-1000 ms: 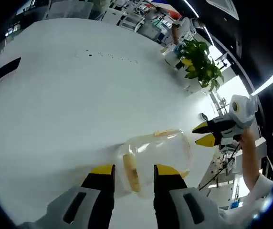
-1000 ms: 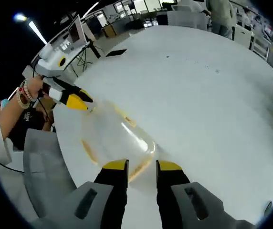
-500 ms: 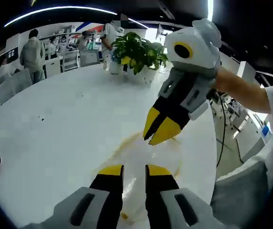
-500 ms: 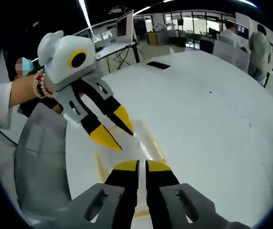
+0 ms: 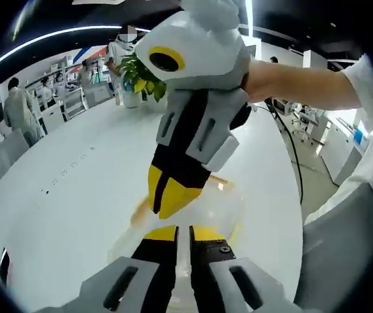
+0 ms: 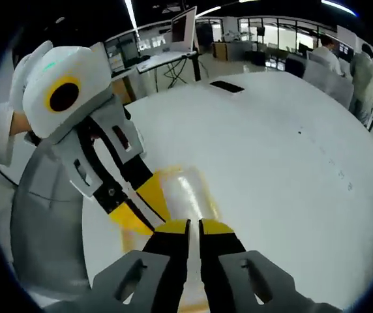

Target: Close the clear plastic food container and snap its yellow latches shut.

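Hand-held grippers (image 5: pixel 181 229) (image 6: pixel 193 225) both clenched over clear container (image 6: pixel 186 189); potted plant (image 5: pixel 137 75) behind, left gripper view.

both views close, facing each other | shared: container (image 5: pixel 193 208) (on table (image 6: pixel 284 143))

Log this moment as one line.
left gripper: shut, over container | right gripper: shut, over container | both tips close together | latches: cannot tell

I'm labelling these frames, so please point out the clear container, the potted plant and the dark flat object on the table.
clear container (image 6: pixel 185 190), right gripper view, its clear top surface.
potted plant (image 5: pixel 136 73), left gripper view, its green leaves.
dark flat object (image 6: pixel 226 85), right gripper view, its top face.
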